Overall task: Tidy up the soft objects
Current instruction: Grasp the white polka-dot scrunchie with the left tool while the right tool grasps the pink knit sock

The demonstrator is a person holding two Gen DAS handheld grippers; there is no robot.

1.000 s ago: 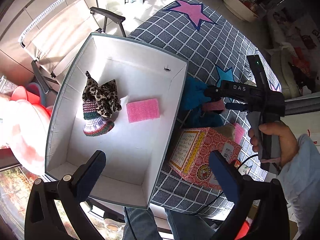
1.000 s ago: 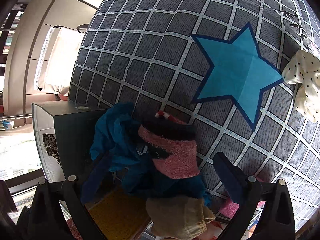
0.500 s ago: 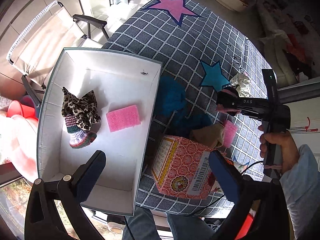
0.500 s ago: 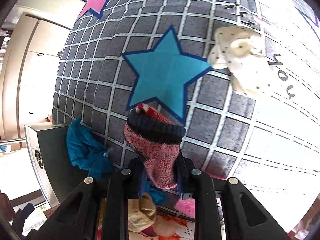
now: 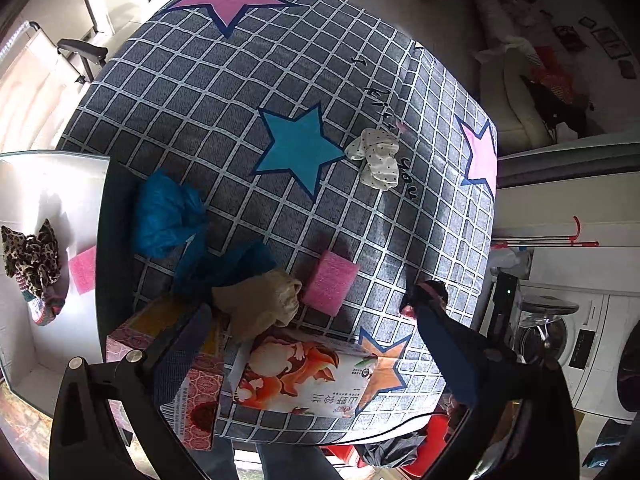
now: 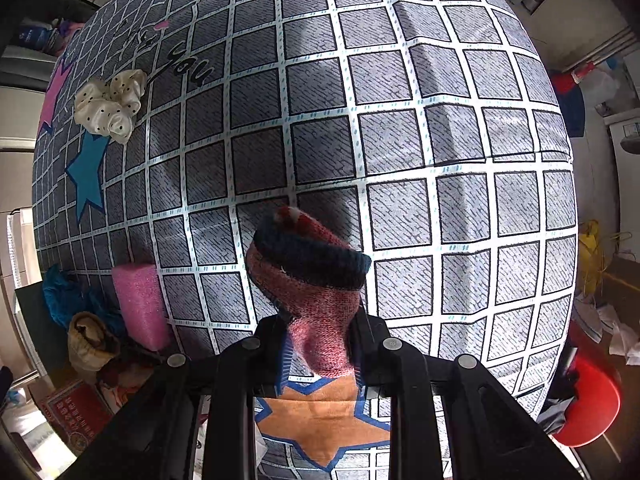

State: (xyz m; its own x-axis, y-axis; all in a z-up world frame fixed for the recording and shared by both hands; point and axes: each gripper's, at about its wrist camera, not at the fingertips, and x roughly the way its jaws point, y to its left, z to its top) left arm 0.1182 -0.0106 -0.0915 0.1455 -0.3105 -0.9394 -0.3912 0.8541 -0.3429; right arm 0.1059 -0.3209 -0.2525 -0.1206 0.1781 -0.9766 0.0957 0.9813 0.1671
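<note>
My right gripper (image 6: 320,344) is shut on a pink knit sock (image 6: 316,292) with a dark blue cuff, held above the checked tablecloth (image 6: 400,140). In the left wrist view that sock (image 5: 428,290) peeks out beside my open left gripper (image 5: 312,312), which holds nothing. Under the left gripper lie a pink sponge (image 5: 330,282), a beige sock (image 5: 256,304) and a blue cloth (image 5: 168,216). A white dotted scrunchie (image 5: 376,158) lies farther off. The white box (image 5: 24,184) at the left edge holds a leopard scrunchie (image 5: 30,256), a pink sponge (image 5: 82,270) and a knit sock (image 5: 44,308).
A red patterned carton (image 5: 188,384) and a squirrel-print snack bag (image 5: 304,376) lie at the table's near edge. A washing machine (image 5: 580,344) stands to the right. A red stool (image 6: 588,400) sits below the table's right side.
My right gripper shut on the pink sock, lifted it off the pile and carried it right across the table. My left gripper moved right, away from the white box.
</note>
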